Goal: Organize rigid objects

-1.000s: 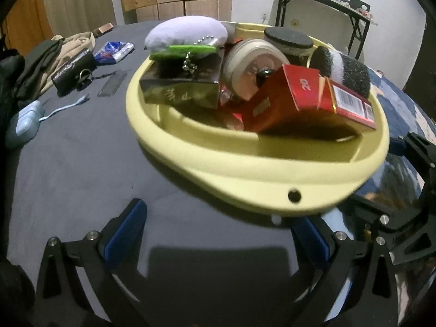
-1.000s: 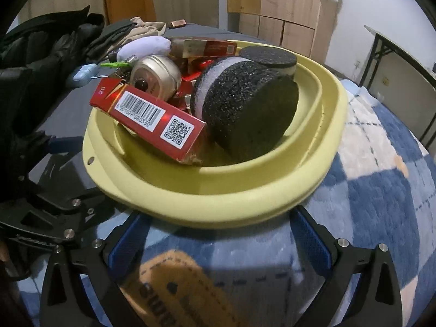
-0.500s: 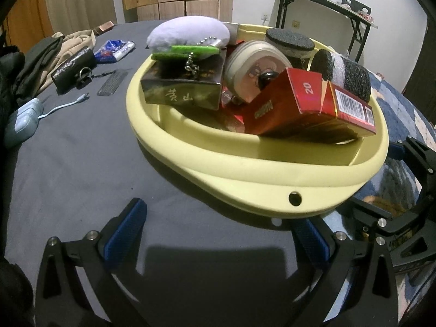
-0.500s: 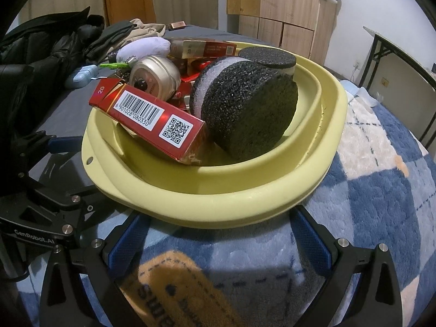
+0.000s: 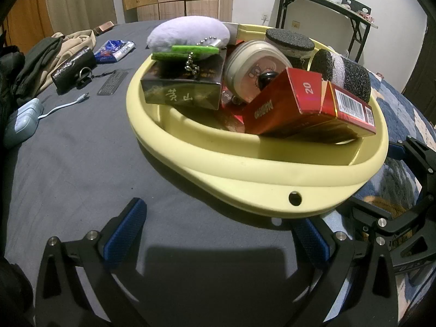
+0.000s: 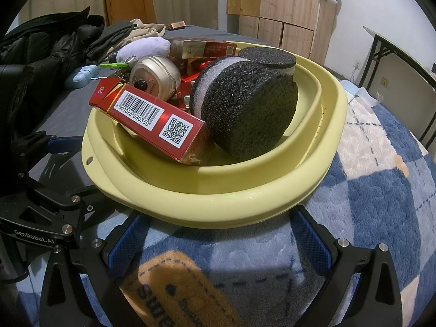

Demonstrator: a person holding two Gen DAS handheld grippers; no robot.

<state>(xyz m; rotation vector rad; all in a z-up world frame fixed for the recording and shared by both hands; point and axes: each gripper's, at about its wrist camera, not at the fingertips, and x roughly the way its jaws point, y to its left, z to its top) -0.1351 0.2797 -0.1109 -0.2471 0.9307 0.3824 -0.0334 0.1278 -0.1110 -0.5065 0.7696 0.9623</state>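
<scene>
Surface: grey sheet point(image 5: 68, 169) and blanket point(image 6: 381, 196) are bearing basin point(image 5: 245, 169).
Left gripper point(image 5: 218, 234): fingers are standing apart, empty.
Right gripper point(image 6: 218, 239): fingers are standing apart, empty.
Risk: red box point(image 5: 299, 109), lying tilted at centre right, is likely sliding out if nudged.

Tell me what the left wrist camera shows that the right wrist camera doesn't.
Only the left wrist view shows the blue snack wrapper, the black pouch, the white cable on the grey cover, and the dark box with gold lettering. Only the right wrist view shows the blue checked blanket and the red carton's barcode and QR label. Both show the yellow basin, the round tin, the black foam discs and the purple plush.
</scene>
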